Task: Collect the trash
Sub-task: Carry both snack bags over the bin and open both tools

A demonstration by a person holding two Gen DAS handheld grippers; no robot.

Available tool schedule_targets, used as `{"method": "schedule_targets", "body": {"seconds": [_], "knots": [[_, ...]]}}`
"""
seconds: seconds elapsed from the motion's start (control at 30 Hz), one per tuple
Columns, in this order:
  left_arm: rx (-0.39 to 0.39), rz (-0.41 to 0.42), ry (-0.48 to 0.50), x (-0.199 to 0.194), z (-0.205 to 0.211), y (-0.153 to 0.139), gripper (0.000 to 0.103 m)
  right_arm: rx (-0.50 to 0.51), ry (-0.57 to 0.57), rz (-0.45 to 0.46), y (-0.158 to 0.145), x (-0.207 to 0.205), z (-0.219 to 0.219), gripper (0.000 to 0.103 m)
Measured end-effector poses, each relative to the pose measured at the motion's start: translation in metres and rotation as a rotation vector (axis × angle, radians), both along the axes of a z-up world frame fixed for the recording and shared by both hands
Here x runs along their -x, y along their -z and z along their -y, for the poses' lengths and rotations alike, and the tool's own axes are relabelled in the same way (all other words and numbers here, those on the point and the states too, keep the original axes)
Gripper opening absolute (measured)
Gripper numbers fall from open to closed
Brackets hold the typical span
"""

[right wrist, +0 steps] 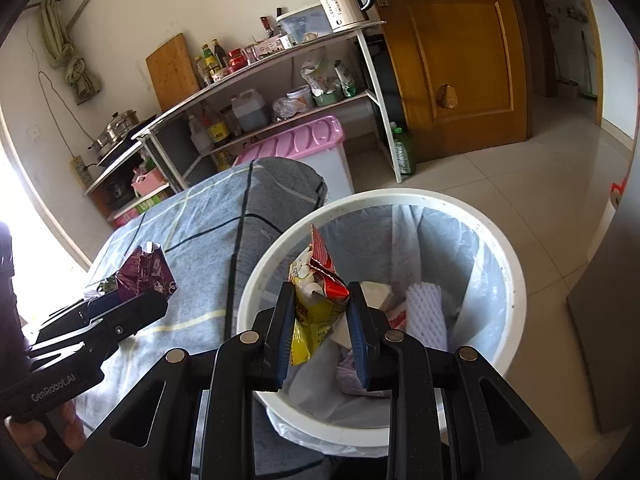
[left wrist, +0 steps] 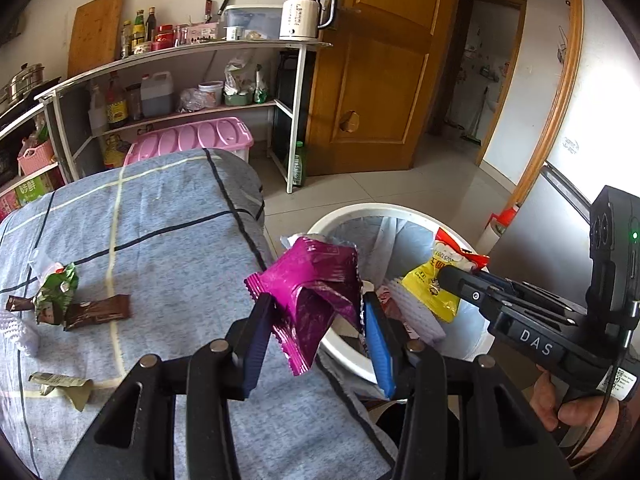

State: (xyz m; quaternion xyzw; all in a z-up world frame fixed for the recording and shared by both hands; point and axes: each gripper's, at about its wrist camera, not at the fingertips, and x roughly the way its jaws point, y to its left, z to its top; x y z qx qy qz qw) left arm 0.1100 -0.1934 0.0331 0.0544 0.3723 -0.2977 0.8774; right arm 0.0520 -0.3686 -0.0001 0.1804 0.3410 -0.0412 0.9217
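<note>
My left gripper (left wrist: 316, 310) is shut on a crumpled magenta wrapper (left wrist: 316, 280) and holds it over the table's right edge, beside the white trash bin (left wrist: 344, 354). My right gripper (right wrist: 320, 296) is shut on a yellow and red snack bag (right wrist: 316, 292) and holds it above the open bin (right wrist: 256, 292). The bin has a plastic liner and holds white foam netting (right wrist: 426, 312) and other scraps. On the blue-grey checked cloth (left wrist: 168, 220) lie a green wrapper (left wrist: 56, 292), a brown wrapper (left wrist: 98, 312) and an olive wrapper (left wrist: 60, 386).
A shelf rack (left wrist: 296, 120) with bottles and a white kettle (left wrist: 304, 12) stands behind the table. A pink-lidded storage box (left wrist: 188, 140) sits under it. A wooden door (left wrist: 380, 64) stands open to the right. A grey cabinet side (right wrist: 608, 320) flanks the bin.
</note>
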Motion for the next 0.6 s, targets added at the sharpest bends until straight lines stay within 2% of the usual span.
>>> {"method": "schedule_targets", "body": {"seconds": [0.4,0.6], "knots": [[-0.032,-0.03,0.082,0.002,0.051,0.015,0.048,0.078,0.066,-0.073,0.015,-0.007,0.032,0.026],[-0.034,-0.045,0.088,0.002,0.057,0.021,0.056,0.111,0.067,-0.111,0.022,-0.012,0.036,0.026]]}}
